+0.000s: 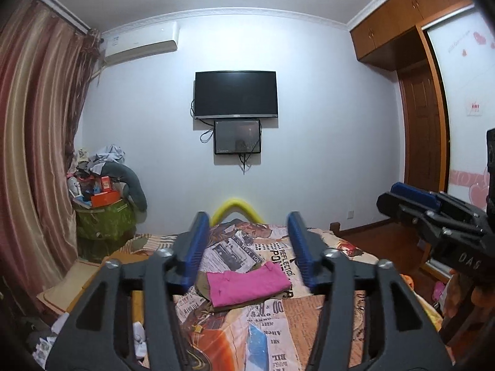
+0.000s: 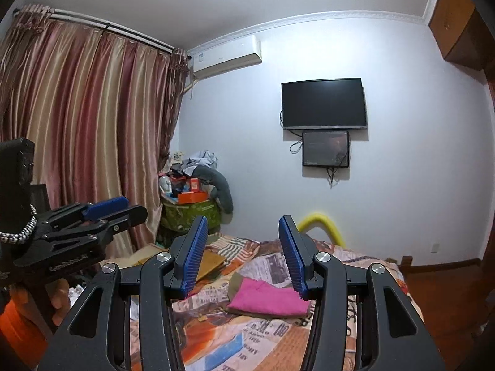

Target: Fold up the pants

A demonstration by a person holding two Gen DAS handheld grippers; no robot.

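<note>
Folded pink pants [image 1: 246, 287] lie on top of folded olive pants [image 1: 205, 292] on the bed with the newspaper-print cover [image 1: 278, 318]. My left gripper [image 1: 247, 247] is held level above the bed, well short of the pile, open with nothing between its blue pads. My right gripper [image 2: 243, 252] is also raised and level, open and empty; the pink pants [image 2: 269, 301] lie beyond and below it. Each gripper shows at the side of the other's view: the right gripper [image 1: 402, 198] on the right, the left gripper [image 2: 111, 208] on the left.
A wall with a TV [image 1: 235, 94] and a smaller screen [image 1: 237, 137] faces me. A cluttered green bin [image 1: 103, 219] stands by the curtains [image 1: 34, 142] at left. A yellow foam tube [image 1: 236, 208] arches at the bed's far end. A wardrobe [image 1: 420, 71] is at right.
</note>
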